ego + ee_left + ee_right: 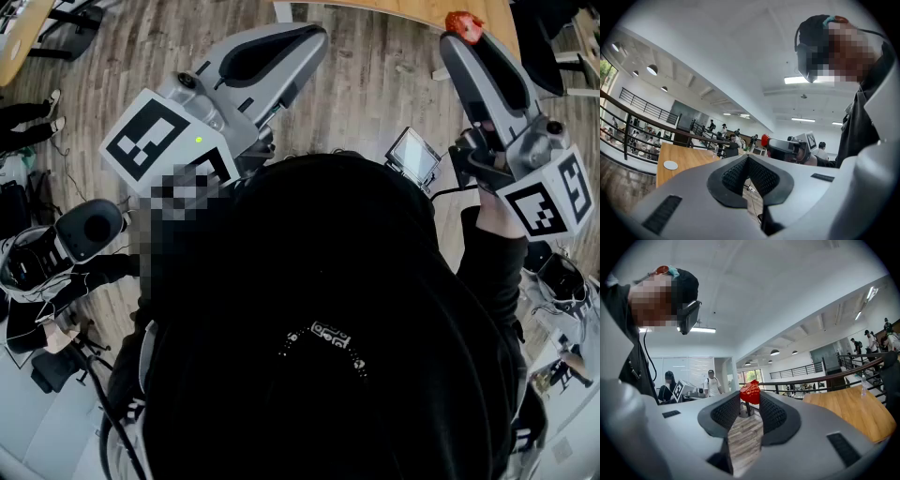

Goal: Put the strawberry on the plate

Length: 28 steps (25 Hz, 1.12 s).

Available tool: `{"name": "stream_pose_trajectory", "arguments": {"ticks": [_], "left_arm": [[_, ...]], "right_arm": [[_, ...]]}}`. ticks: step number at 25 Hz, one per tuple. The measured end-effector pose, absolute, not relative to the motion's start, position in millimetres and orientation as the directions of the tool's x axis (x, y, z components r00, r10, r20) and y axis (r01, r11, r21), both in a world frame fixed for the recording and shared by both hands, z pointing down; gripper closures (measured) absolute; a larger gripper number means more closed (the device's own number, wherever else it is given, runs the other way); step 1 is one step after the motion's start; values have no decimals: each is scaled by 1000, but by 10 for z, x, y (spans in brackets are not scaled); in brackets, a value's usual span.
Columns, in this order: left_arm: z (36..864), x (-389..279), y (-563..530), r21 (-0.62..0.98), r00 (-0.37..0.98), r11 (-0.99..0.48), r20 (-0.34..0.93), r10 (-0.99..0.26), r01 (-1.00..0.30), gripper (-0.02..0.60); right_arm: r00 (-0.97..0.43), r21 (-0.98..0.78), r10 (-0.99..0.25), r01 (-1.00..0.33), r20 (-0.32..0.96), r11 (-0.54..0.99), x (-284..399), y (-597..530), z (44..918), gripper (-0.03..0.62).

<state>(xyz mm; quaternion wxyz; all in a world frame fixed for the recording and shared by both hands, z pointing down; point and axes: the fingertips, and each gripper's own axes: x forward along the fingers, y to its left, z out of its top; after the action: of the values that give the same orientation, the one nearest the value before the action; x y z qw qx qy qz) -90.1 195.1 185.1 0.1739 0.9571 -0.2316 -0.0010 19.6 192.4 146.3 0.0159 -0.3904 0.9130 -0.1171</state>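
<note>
At far right, R tool [751, 401] clenched on small red strawberry [750, 392], pinched at jaw tips & held level, prob. for carrying. L tool [747, 160] jaws together, nothing between, idle. White round disc [671, 164], prob. the plate, lies on wooden bench [691, 158], well apart from the berry.

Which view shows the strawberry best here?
The right gripper view: the strawberry sits close and central, pinched at the jaw tips of the right gripper. The head view shows it small at the top edge; the left gripper view shows only a distant red speck.
</note>
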Motion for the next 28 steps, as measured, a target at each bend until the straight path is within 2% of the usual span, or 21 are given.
{"name": "stream_pose_trajectory", "arguments": {"ticks": [10,16,28], "left_arm": [[1888,-564,1903,311,887,-833,94,-453,-458,584],[1824,-312,1930,291,882,-833,118,-457,-470,584],[1988,288,2181,317,910,-853,171,-378,-414,583]], "right_arm": [[-706,-265,-700,-700,112,663,547,1870,1684,457],[-710,-275,-699,-692,91,667,791,1951,1604,457],[-666,-371,-740,-714,97,594,1562,2113,1851,457]]}}
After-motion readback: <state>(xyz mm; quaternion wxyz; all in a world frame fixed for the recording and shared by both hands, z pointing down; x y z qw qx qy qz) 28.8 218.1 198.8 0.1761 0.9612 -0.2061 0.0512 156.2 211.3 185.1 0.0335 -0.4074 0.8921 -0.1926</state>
